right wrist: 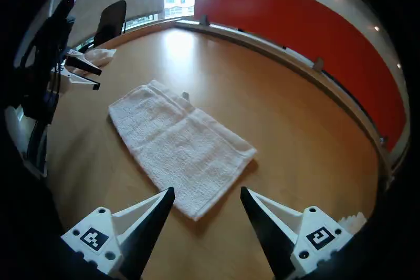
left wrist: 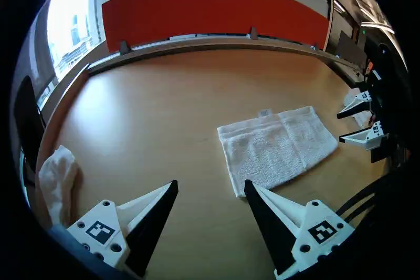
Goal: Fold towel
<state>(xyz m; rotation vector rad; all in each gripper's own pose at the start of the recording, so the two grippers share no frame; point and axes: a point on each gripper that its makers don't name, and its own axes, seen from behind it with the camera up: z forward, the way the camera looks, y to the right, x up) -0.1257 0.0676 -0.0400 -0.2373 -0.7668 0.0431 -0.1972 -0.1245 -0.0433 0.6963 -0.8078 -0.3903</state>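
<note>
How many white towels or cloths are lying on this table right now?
3. A folded towel lies in the middle; a crumpled cloth sits at the table edge beside the left gripper; a third white cloth, partly hidden, lies by the right gripper.

Towel (left wrist: 275, 146): was plain white, with a looped pile.
Tabletop (left wrist: 157, 101): was light orange-brown wood.
Divider panel (left wrist: 210, 9): was solid red.
Left gripper (left wrist: 210, 183): was white, black inner faces, black-and-white square markers.
Right gripper (right wrist: 207, 189): bore identical colours.
Crumpled cloth (left wrist: 56, 177): was white.
</note>
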